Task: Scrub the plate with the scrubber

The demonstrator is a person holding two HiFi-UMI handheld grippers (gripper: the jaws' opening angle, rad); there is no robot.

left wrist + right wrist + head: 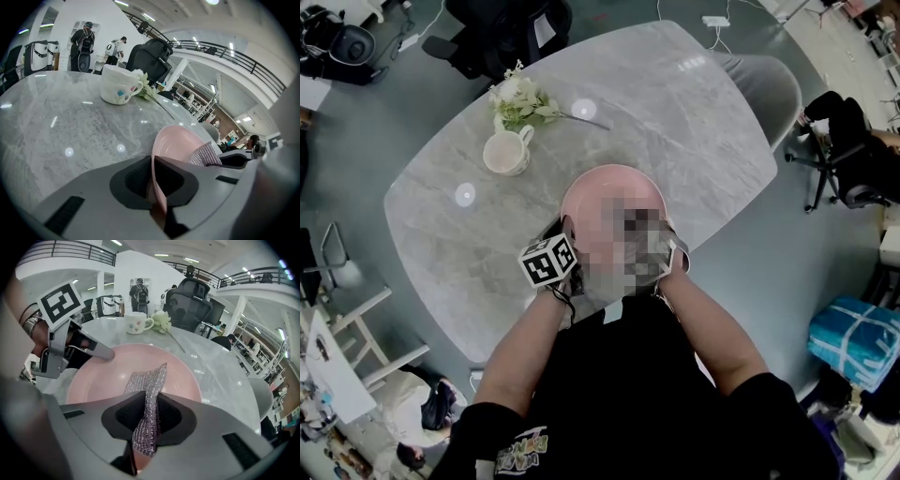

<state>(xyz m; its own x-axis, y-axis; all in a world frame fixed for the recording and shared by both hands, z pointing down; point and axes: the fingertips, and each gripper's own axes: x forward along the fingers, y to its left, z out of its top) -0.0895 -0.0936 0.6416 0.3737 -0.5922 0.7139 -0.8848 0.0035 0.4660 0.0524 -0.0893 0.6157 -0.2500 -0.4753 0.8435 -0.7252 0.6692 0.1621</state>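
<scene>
Head view: the pink plate [609,197] is sitting over the near edge of the grey table [694,122], partly under a mosaic patch. The left tool [566,234] is meeting its left rim and the right tool [673,258] its right side. Neither grip is readable here. A mug [506,152] and flowers [520,101] are standing farther back.

Left gripper view: the left tool is clenching the plate's rim, seen edge-on.

Right gripper view: the right tool is grasping the silver mesh scrubber [147,394], which is reaching over the plate's inside.
</scene>
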